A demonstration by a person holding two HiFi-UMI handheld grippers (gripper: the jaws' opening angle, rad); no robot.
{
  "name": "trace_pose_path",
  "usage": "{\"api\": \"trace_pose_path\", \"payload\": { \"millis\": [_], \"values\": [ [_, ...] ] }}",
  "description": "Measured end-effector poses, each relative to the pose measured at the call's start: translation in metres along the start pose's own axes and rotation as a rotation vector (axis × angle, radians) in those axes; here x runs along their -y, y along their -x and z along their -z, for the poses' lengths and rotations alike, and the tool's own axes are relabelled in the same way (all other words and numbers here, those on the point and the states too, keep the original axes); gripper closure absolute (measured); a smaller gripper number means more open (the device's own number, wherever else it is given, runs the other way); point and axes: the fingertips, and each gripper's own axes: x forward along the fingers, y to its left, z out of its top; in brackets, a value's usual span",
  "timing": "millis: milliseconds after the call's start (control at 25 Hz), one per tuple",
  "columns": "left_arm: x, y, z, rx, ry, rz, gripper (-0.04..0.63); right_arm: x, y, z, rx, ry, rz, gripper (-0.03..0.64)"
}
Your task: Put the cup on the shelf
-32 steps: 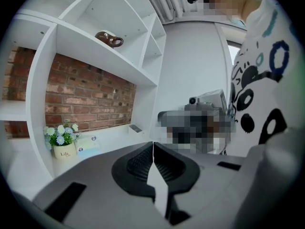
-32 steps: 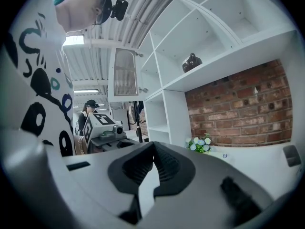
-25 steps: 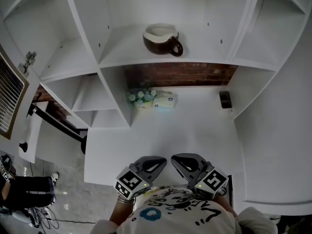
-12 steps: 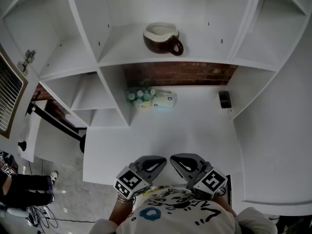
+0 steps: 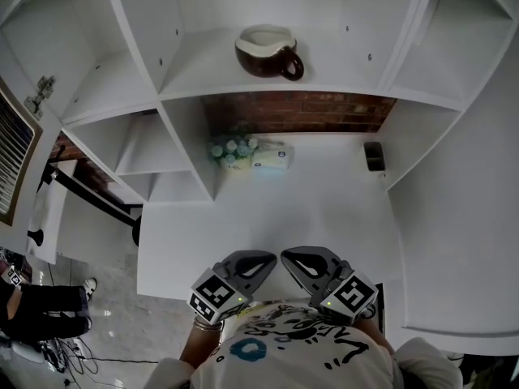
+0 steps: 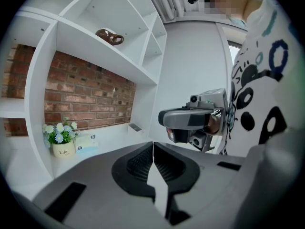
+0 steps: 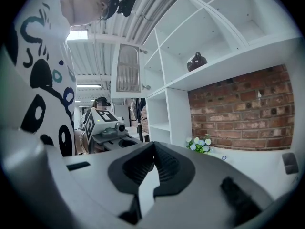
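Little has shifted since a second ago: both claws sit slightly lower in the head view, tucked against the person's patterned shirt (image 5: 300, 351), which covers their rear ends. Left gripper (image 5: 263, 259) and right gripper (image 5: 296, 259) are each pressed together on nothing, ribbed grey pads meeting at a seam. Beyond, on the white counter (image 5: 324, 213), a small flower pot (image 5: 225, 152) and a pale box (image 5: 272, 156) stand before rough red brick (image 5: 324, 112). Farthest, the glossy brown cup (image 5: 266, 52), cream-rimmed, rests on the white shelf (image 5: 340, 75).

The small white flower pot (image 6: 63, 150) carries the word "Life", with a smaller line beneath it too tiny to read. Print on the pale box (image 6: 86, 146) just beside it cannot be made out.
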Motion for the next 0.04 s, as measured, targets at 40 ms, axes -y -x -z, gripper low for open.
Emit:
{"api": "trace_pose_path", "payload": {
  "millis": [40],
  "values": [
    [-0.0003,-0.0001,-0.0002,0.0,-0.001,0.0,0.578,0.0001,-0.0003,0.0001,-0.003,0.001,-0.001,0.591]
  ]
}}
